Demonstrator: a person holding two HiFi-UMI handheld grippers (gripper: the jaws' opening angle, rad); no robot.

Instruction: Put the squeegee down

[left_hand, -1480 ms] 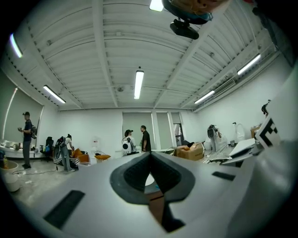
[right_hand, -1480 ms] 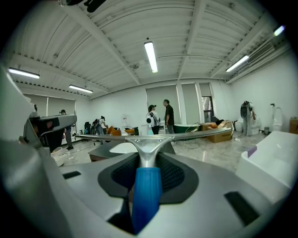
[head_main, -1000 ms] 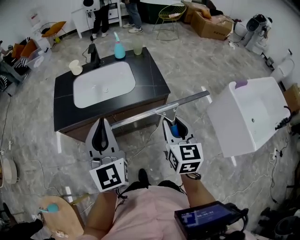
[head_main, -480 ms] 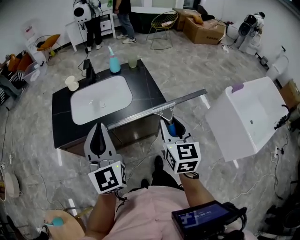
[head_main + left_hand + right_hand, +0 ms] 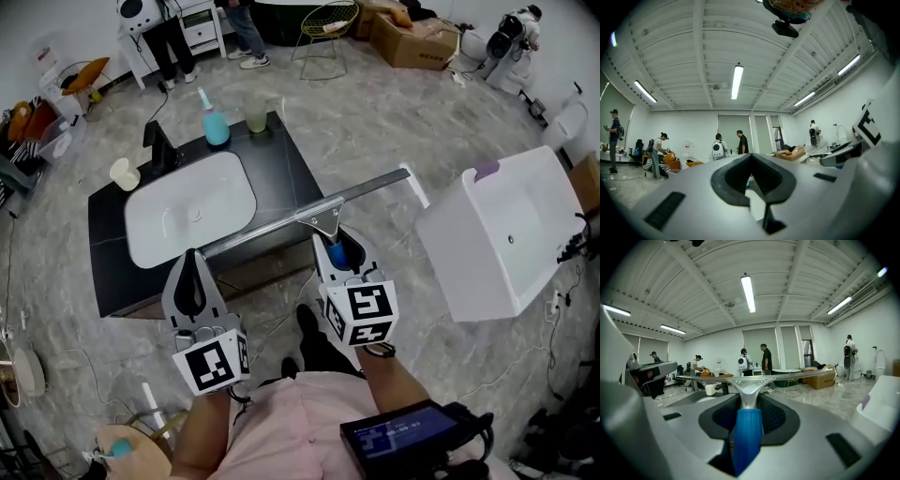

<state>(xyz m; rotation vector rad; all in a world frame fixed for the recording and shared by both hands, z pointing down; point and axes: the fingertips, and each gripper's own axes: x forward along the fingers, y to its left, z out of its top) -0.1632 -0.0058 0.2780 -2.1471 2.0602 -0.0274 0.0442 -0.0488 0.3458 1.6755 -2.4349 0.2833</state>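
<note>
The squeegee has a blue handle [image 5: 339,255] and a long metal blade [image 5: 309,214]. My right gripper [image 5: 334,242] is shut on the handle and holds it in the air. In the head view the blade crosses the front right corner of the black sink counter [image 5: 292,178]. The right gripper view shows the handle [image 5: 747,432] between the jaws of that gripper [image 5: 750,401], with the blade [image 5: 740,377] level ahead. My left gripper [image 5: 190,261] hangs to the left, its jaws together on nothing. In its own view that gripper [image 5: 751,157] points out across the room.
The counter holds a white basin [image 5: 187,211], a black faucet [image 5: 159,145], a teal bottle [image 5: 215,122], a glass [image 5: 254,117] and a white cup [image 5: 123,173]. A white tub [image 5: 511,230] stands tilted at the right. Cables trail over the floor. People stand at the room's far end.
Both grippers and the squeegee have travelled together across the room. In the head view the counter has slid left, and the blade now overlaps its front right corner.
</note>
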